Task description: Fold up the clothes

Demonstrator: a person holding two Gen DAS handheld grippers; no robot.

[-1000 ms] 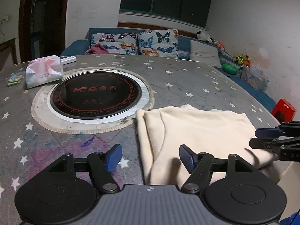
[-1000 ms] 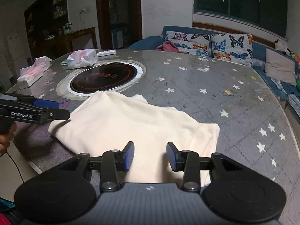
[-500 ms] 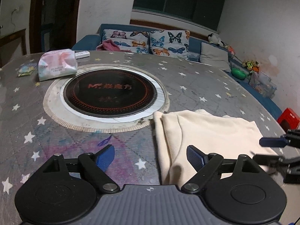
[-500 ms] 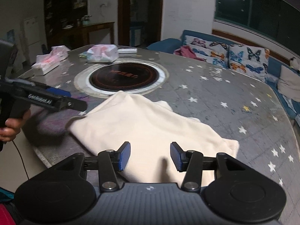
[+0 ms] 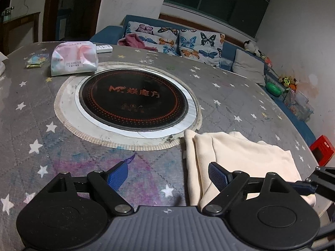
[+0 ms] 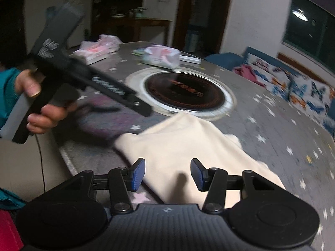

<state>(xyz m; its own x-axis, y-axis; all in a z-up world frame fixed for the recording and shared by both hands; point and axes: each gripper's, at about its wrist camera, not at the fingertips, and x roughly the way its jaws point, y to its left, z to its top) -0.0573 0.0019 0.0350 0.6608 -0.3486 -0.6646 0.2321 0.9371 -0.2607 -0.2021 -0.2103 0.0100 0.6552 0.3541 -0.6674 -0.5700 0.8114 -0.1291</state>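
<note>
A cream folded garment (image 5: 240, 156) lies on the grey star-patterned table near its front edge; it also shows in the right wrist view (image 6: 188, 144). My left gripper (image 5: 167, 174) is open and empty, above the table just left of the garment's left edge. My right gripper (image 6: 167, 173) is open and empty, held above the garment's near corner. In the right wrist view the left gripper's body (image 6: 83, 77), held in a hand, hovers to the left. The right gripper's fingers (image 5: 314, 186) show at the right edge of the left wrist view.
A round black induction cooktop (image 5: 134, 100) is set in the table's middle. A tissue pack (image 5: 74, 59), a small packet (image 5: 36, 61) and a remote (image 5: 103, 48) lie at the far side. A blue sofa with butterfly cushions (image 5: 188, 41) stands behind. A red box (image 5: 322, 149) is on the floor at right.
Both grippers have pulled back and up from the garment. The left one has moved left, off the cloth. The right view has swung leftward. The garment lies still.
</note>
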